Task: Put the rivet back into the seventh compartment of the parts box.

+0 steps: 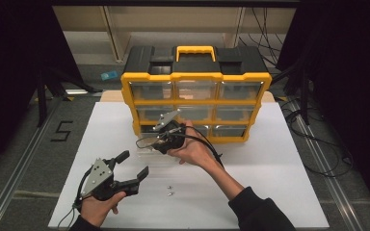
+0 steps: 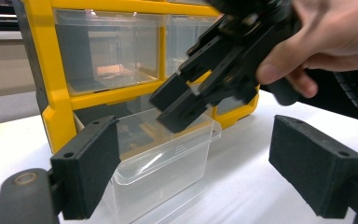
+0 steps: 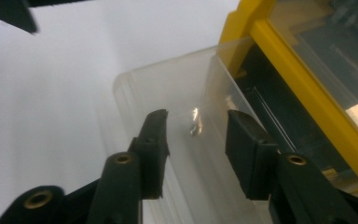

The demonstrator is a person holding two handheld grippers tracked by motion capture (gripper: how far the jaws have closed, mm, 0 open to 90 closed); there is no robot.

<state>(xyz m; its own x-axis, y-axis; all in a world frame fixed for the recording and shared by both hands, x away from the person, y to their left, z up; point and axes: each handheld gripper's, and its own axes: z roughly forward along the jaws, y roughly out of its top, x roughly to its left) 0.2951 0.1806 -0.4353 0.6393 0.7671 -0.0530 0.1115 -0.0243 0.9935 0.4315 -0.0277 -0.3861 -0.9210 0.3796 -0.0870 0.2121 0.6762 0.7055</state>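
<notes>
A clear plastic drawer (image 1: 147, 152) (image 2: 168, 163) (image 3: 168, 84) stands on the white table, just in front of the bottom-left slot of a yellow and black drawer cabinet (image 1: 197, 77) (image 2: 51, 70) (image 3: 303, 65). My right gripper (image 1: 145, 142) (image 2: 177, 105) (image 3: 196, 119) hovers over the drawer, tilted down, jaws open and not pressing on anything. A small shiny screw (image 3: 194, 125) shows inside the drawer between the jaws. My left gripper (image 1: 134, 163) (image 2: 193, 163) rests low at the front left, open and empty, pointing at the drawer.
Two small screws (image 1: 169, 186) (image 1: 170, 194) lie on the white table (image 1: 270, 168) between my hands. The cabinet holds several clear drawers in rows. Cables run on the floor at the right.
</notes>
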